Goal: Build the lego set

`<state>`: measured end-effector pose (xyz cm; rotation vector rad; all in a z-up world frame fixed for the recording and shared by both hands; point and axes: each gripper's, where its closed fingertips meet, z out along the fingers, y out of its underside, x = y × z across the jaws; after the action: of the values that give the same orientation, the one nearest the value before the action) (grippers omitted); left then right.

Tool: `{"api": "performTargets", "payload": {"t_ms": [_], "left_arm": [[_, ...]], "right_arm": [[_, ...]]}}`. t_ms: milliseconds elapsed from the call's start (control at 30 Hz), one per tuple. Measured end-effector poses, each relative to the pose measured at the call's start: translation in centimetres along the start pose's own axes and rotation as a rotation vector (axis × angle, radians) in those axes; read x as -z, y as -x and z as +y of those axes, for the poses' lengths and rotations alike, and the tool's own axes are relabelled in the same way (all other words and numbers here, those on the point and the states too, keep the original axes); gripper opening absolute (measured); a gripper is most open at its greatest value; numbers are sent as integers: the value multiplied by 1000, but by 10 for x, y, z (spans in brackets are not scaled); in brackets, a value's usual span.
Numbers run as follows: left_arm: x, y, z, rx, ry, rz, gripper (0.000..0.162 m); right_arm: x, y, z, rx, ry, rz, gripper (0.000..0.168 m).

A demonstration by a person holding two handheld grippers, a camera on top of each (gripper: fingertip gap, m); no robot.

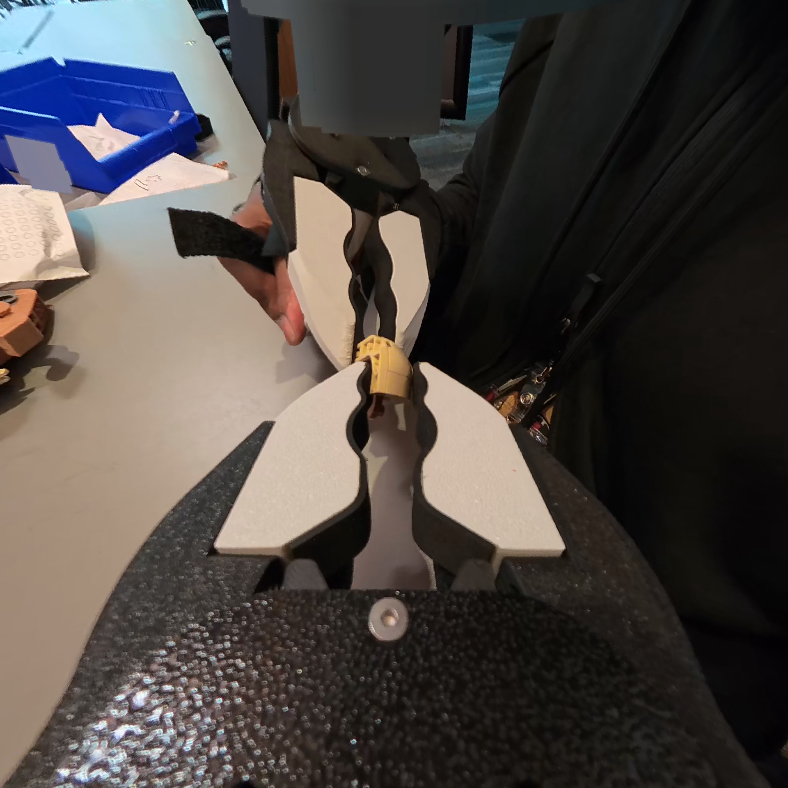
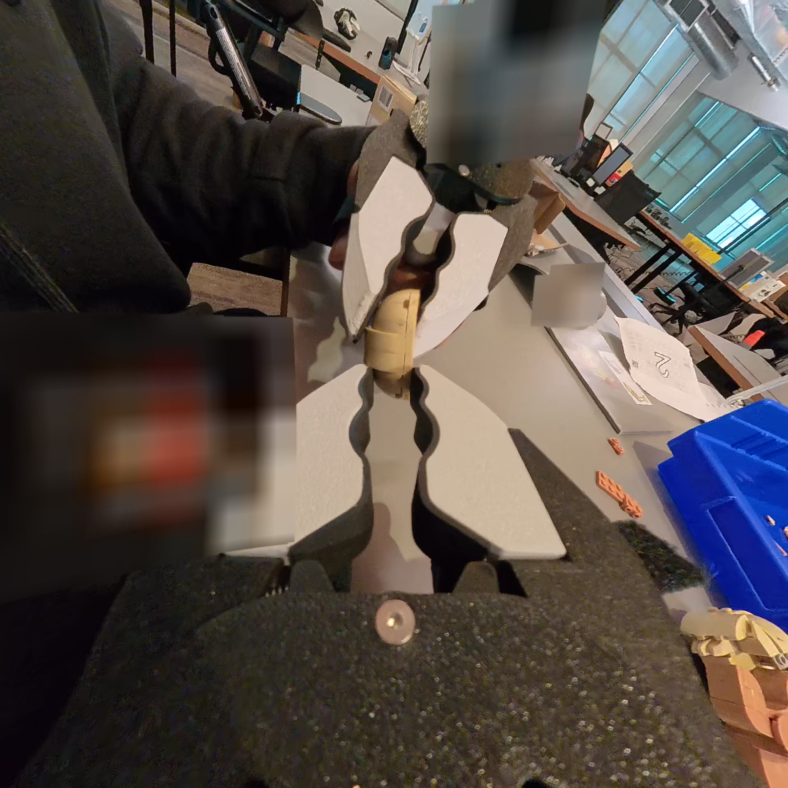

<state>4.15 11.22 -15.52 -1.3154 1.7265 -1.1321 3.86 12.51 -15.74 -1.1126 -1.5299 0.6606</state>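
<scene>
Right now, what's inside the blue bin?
In the left wrist view the blue bin holds crumpled white paper; in the right wrist view a few small orange pieces show inside. Its walls hide the rest.

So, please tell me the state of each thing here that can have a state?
left gripper: shut on the tan curved piece
right gripper: shut on the same piece
tan curved piece: held off the table, between both grippers
blue bin: open top, paper inside
brown lego model: partly built, on the table
</scene>
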Motion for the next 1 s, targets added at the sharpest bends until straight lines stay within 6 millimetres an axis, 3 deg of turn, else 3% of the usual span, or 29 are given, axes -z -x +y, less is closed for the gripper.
{"api": "performTargets", "payload": {"t_ms": [233, 467, 800, 1000], "left_arm": [[10, 5, -29, 12, -284, -40, 17], [33, 0, -58, 39, -577, -28, 17], [26, -7, -65, 64, -640, 24, 17], [26, -8, -65, 81, -640, 46, 17]], "right_arm": [[12, -17, -23, -90, -192, 77, 18], [22, -28, -38, -223, -335, 101, 18], [25, -22, -57, -333, -479, 31, 17], [26, -21, -59, -326, -487, 38, 16]]}}
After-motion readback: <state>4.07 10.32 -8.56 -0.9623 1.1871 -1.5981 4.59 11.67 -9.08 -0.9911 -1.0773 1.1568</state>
